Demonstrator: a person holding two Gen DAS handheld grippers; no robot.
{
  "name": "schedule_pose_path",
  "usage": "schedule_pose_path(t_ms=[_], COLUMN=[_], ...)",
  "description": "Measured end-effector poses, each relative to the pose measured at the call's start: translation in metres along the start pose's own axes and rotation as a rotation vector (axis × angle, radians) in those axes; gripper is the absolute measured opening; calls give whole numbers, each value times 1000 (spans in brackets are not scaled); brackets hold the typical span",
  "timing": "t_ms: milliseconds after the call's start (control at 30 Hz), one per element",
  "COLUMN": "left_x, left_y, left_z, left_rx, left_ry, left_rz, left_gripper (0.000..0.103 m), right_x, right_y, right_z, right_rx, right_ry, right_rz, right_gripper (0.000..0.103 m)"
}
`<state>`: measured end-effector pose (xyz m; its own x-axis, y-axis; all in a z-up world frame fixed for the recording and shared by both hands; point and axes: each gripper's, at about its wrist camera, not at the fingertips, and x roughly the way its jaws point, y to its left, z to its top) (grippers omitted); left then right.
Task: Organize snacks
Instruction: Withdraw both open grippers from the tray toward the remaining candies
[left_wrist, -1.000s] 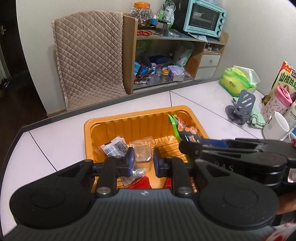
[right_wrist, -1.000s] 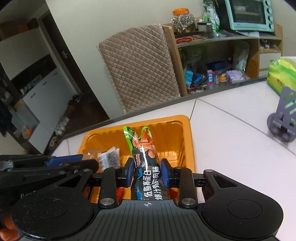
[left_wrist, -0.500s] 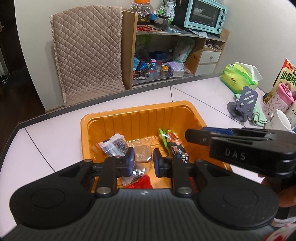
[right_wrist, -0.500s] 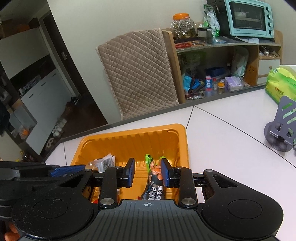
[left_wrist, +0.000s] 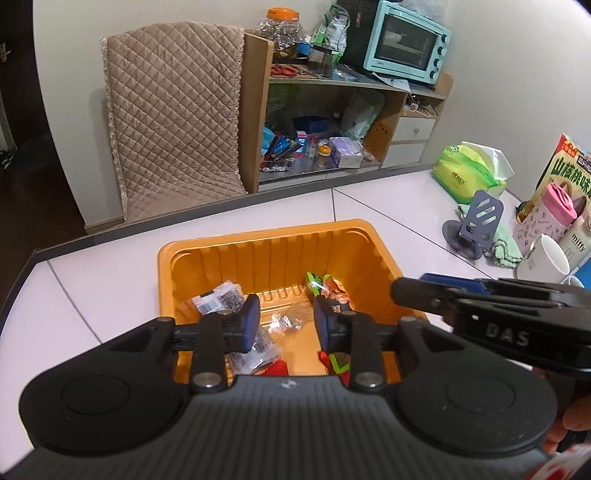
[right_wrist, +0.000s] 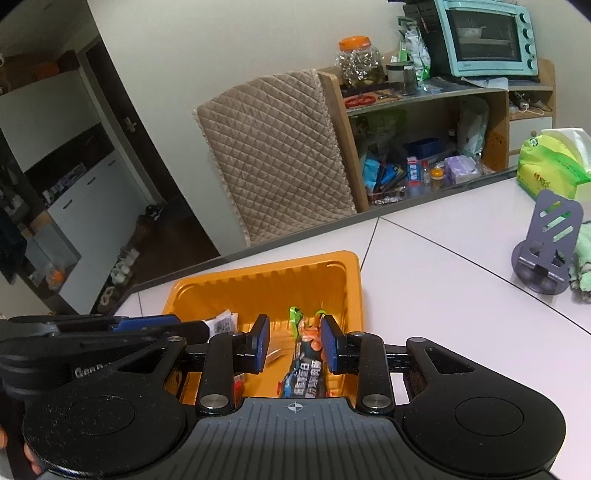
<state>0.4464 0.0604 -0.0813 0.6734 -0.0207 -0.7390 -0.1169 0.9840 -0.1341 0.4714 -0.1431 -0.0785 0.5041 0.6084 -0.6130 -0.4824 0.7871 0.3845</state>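
Observation:
An orange tray (left_wrist: 280, 247) (right_wrist: 266, 275) on the white table holds several snack packets. A dark packet with green and orange ends (right_wrist: 306, 365) (left_wrist: 327, 291) lies in its right half. A black-and-white packet (left_wrist: 218, 299) and clear wrappers (left_wrist: 284, 321) lie on the left. My left gripper (left_wrist: 283, 323) is open and empty above the tray's near side. My right gripper (right_wrist: 295, 341) is open above the dark packet, its pads apart from it. The right gripper also shows in the left wrist view (left_wrist: 480, 314).
A grey phone stand (left_wrist: 476, 225) (right_wrist: 546, 243), a green tissue pack (left_wrist: 469, 170), a white mug (left_wrist: 543, 260), a pink bottle (left_wrist: 546, 214) and a snack box (left_wrist: 569, 166) stand on the right. A quilted chair (left_wrist: 173, 122) and a shelf with a teal oven (left_wrist: 402, 44) stand beyond the table.
My right gripper opened and let go of the dark packet, which now lies in the tray. Both grippers pulled back and up a little.

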Motion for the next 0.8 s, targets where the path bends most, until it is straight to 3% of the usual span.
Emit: schedule_pose_path(t_ms=[200, 267, 333, 433, 800], left_x=[-26, -37, -48, -65, -127], left_y=[10, 11, 10, 10, 9], left_z=[-11, -16, -21, -30, -68], left_rx=[-37, -38, -36, -47, -117], left_ry=[-3, -2, -4, -5, -22], left_rz=[-18, -12, -4, -12, -11], left_gripper=[38, 40, 43, 50, 51], right_x=[-22, -31, -39, -54, -112], right_y=[3, 5, 7, 11, 25], right_z=[-11, -17, -23, -32, -62], right_rx=[-13, -21, -22, -20, -18], right_ry=[-5, -7, -14, -24, -45], right_rz=[9, 3, -1, 1, -3], right_gripper=[33, 40, 54, 57, 62])
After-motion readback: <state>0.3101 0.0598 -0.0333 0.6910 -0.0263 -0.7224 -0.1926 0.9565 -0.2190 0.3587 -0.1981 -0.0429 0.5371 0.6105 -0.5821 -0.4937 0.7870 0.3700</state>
